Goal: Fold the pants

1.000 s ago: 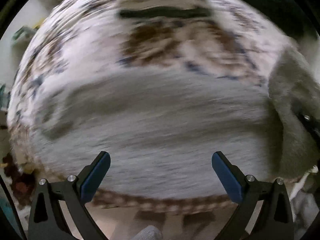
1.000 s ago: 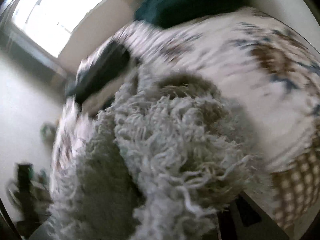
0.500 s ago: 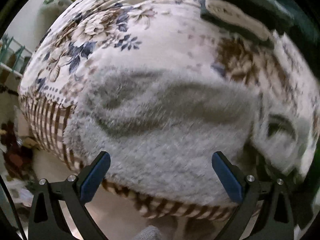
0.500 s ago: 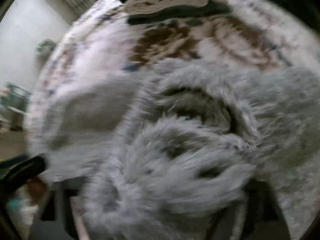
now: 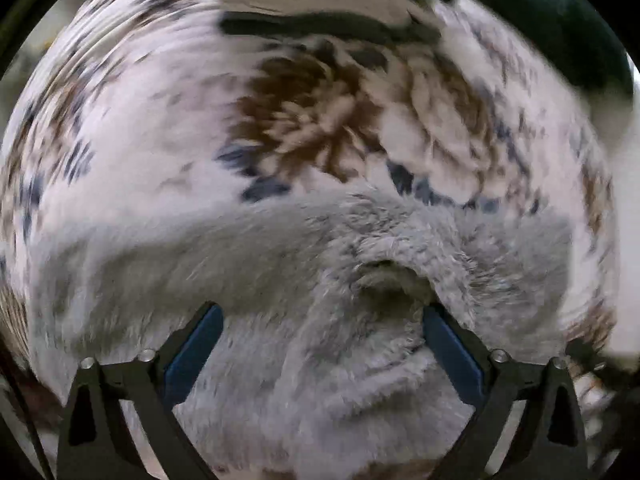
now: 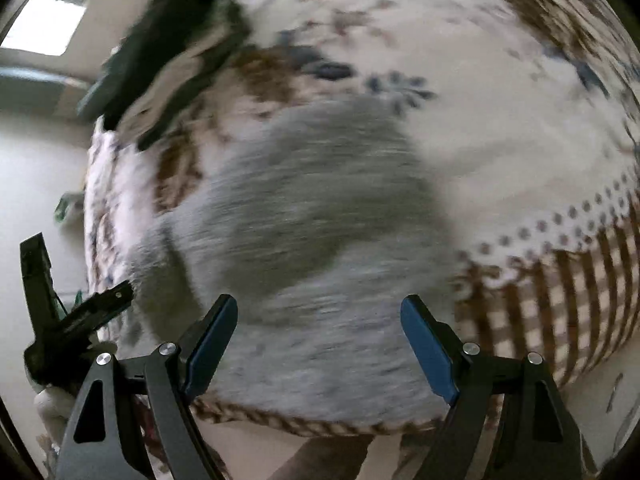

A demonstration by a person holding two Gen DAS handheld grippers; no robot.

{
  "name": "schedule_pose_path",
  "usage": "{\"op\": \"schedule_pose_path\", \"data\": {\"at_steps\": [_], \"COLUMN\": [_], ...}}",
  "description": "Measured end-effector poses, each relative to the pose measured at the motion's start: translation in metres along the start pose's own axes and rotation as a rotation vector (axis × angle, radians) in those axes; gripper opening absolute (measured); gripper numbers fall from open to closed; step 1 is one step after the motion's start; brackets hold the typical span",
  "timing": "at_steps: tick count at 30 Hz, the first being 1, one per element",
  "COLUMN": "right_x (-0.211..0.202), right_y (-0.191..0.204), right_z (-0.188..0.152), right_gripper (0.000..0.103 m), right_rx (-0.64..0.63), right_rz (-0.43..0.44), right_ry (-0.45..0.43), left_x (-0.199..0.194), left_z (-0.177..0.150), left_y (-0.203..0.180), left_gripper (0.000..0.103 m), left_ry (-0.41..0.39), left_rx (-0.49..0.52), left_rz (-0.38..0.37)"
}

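One pair of grey fleecy pants (image 5: 304, 288) lies bunched on a bed with a flowered cover (image 5: 132, 136), near its front edge, where the print gives way to a brown checked border (image 6: 560, 300). A second ago the right wrist view was filled with shaggy fleece held right up against the lens; now the pants (image 6: 304, 240) lie flat on the cover and both blue pads show with only fleece far beneath them. The right gripper (image 6: 318, 340) was clenched on the fleece then and has since let go; its jaws are spread wide and grasp nothing. In the left wrist view the pants were a smooth grey band across the frame a second ago; now a raised fold with a dark hollow sits just by the right-hand pad. The left gripper (image 5: 322, 344) has just been closing a little from its widest, yet its jaws are released, with fleece below and between them but not pinched. Both views are smeared by motion, so whether the pad tips touch the fleece cannot be told. Counted: one pair of pants, one bed, two grippers with two blue pads each. Past the pants, toward the head of the bed, one stack of dark and tan folded cloth (image 5: 320, 12) rests on the cover, and it shows again in the right view (image 6: 168, 52). The left gripper's black frame (image 6: 60, 320) pokes into the right view at the left edge, and a bright window (image 6: 44, 24) sits top left.
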State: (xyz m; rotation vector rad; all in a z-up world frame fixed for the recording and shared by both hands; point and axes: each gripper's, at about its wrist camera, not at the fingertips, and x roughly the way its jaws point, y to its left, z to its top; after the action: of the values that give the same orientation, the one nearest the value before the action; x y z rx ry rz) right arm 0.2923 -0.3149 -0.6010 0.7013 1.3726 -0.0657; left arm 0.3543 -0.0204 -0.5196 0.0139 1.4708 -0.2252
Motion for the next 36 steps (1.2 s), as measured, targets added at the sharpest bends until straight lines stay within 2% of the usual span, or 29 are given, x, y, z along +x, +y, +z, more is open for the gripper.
{"op": "schedule_pose_path", "data": {"at_steps": [1, 2, 3, 5, 8, 10, 12, 14, 18, 19, 21, 22, 23, 24, 28, 30, 31, 33, 34, 36], "right_x": [0.003, 0.007, 0.010, 0.020, 0.029, 0.032, 0.034, 0.033, 0.035, 0.035, 0.038, 0.039, 0.040, 0.041, 0.044, 0.043, 0.043, 0.044, 0.044, 0.046], "right_y": [-0.009, -0.014, -0.018, -0.025, -0.028, -0.028, -0.024, -0.022, -0.014, -0.013, -0.010, -0.009, -0.008, -0.008, -0.005, -0.005, -0.004, -0.002, -0.001, 0.003], "right_z": [0.003, 0.003, 0.004, 0.005, 0.004, 0.001, -0.001, -0.003, -0.004, -0.004, -0.002, -0.001, -0.001, 0.000, 0.001, 0.001, 0.001, 0.001, 0.001, 0.001], "right_gripper": [0.086, 0.086, 0.086, 0.086, 0.086, 0.086, 0.086, 0.086, 0.086, 0.086, 0.086, 0.086, 0.086, 0.086, 0.086, 0.086, 0.086, 0.086, 0.086, 0.086], "right_rx": [0.012, 0.014, 0.014, 0.022, 0.030, 0.029, 0.037, 0.043, 0.028, 0.025, 0.020, 0.017, 0.016, 0.015, 0.008, 0.004, 0.000, -0.012, -0.017, -0.029], "right_rz": [-0.004, -0.015, -0.022, -0.033, -0.022, -0.011, 0.006, 0.020, 0.017, 0.015, 0.011, 0.006, 0.000, -0.003, -0.008, -0.003, -0.002, -0.003, -0.004, -0.010], "right_ry": [0.002, 0.009, 0.013, 0.033, 0.053, 0.058, 0.060, 0.067, 0.074, 0.074, 0.078, 0.078, 0.080, 0.082, 0.093, 0.098, 0.101, 0.109, 0.111, 0.120], "left_x": [0.006, 0.012, 0.017, 0.022, 0.014, 0.000, -0.011, -0.011, 0.016, 0.023, 0.037, 0.038, 0.034, 0.031, 0.003, -0.001, 0.002, 0.017, 0.025, 0.033], "left_z": [0.004, 0.007, 0.012, 0.020, 0.017, 0.006, -0.006, -0.021, -0.036, -0.037, -0.041, -0.042, -0.042, -0.044, -0.060, -0.072, -0.076, -0.082, -0.083, -0.081], "left_y": [-0.002, 0.001, 0.010, 0.040, 0.081, 0.090, 0.095, 0.096, 0.075, 0.066, 0.046, 0.040, 0.034, 0.032, 0.040, 0.052, 0.058, 0.073, 0.078, 0.085], "left_gripper": [0.033, 0.009, 0.007, 0.007, 0.014, 0.041, 0.058, 0.064, 0.064, 0.064, 0.061, 0.052, 0.019, 0.016, 0.016, 0.016, 0.016, 0.017, 0.020, 0.027], "left_ry": [0.000, 0.009, 0.028, 0.050, 0.077, 0.054, 0.036, 0.035, 0.130, 0.152, 0.182, 0.176, 0.155, 0.166, 0.167, 0.197, 0.203, 0.208, 0.220, 0.261], "left_rx": [0.022, 0.021, -0.010, -0.129, -0.308, -0.336, -0.333, -0.330, -0.276, -0.242, -0.150, -0.122, -0.108, -0.124, -0.275, -0.366, -0.387, -0.396, -0.399, -0.436], "left_rz": [-0.028, -0.043, -0.064, -0.136, -0.278, -0.307, -0.350, -0.409, -0.475, -0.459, -0.379, -0.367, -0.371, -0.400, -0.559, -0.599, -0.578, -0.443, -0.412, -0.417]}}
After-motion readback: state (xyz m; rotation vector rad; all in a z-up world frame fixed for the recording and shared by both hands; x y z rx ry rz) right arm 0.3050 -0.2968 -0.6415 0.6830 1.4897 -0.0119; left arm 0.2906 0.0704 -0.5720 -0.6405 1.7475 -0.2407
